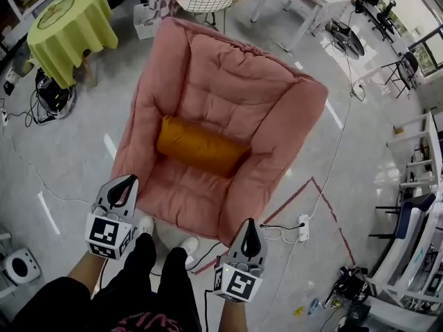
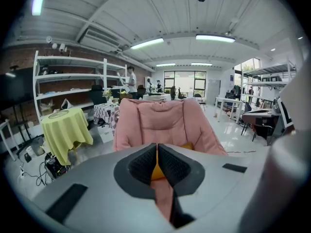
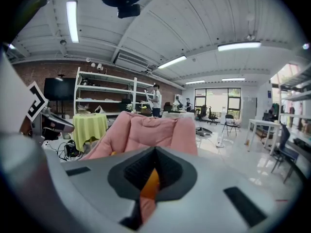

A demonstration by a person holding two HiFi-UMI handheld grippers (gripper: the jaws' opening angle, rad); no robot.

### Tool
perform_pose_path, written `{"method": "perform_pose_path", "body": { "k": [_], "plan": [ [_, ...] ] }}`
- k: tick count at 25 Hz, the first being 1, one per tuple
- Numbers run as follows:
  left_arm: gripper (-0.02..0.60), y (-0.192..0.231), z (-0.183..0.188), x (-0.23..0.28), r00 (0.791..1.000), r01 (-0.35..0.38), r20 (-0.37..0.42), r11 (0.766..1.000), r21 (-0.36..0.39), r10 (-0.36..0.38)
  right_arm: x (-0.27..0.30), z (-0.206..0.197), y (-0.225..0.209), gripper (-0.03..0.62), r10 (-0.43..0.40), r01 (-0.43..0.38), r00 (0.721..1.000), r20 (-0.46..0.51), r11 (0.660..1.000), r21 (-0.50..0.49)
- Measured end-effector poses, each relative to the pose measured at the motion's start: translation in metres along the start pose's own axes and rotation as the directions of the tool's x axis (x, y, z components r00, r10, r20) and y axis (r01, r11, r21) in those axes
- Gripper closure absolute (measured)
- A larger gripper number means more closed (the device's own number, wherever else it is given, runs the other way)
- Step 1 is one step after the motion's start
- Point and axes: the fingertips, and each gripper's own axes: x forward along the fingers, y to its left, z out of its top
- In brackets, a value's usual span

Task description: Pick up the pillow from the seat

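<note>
Left gripper [image 1: 124,185] is closed, jaws pressed together with nothing between them; in the left gripper view [image 2: 157,147] we only see a thin seam between the pads. Right gripper [image 1: 250,230] is the same: jaws together and empty, confirmed in the right gripper view [image 3: 154,152].

We hold both grippers low in the head view, just off the front edge of the pink armchair [image 1: 208,68], left one at the front left corner, right one at the front right corner. Neither touches the chair or the pillow.

The orange pillow [image 1: 201,147] lies across the seat, set against the bottom of the back cushion and running between the two padded arms. It is well apart from both grippers. In each gripper view we catch only a sliver of orange through the notch behind the jaws [image 2: 155,171] [image 3: 150,183].

Our white shoes [image 1: 144,225] are on the floor at the chair's front edge, between the grippers. A white power strip [image 1: 302,223] lies on the floor right of the chair, near the red tape line [image 1: 325,196]. A round table with a yellow cloth [image 1: 69,23] stands off to the chair's left.
</note>
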Motion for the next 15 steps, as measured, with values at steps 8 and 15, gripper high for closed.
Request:
{"method": "perform_pose_path", "body": {
  "k": [8, 15],
  "plan": [
    [0.572, 0.003, -0.023, 0.023, 0.999, -0.002, -0.033, 1.000, 0.008, 0.003, 0.023, -0.023, 0.003, 0.574, 0.002, -0.001, 1.000, -0.020, 1.000, 0.028],
    [0.572, 0.003, -0.042, 0.048, 0.998, 0.006, -0.055, 0.999, 0.040, -0.004, 0.043, -0.047, 0.007, 0.574, 0.011, -0.010, 0.999, -0.052, 1.000, 0.020]
  ]
}}
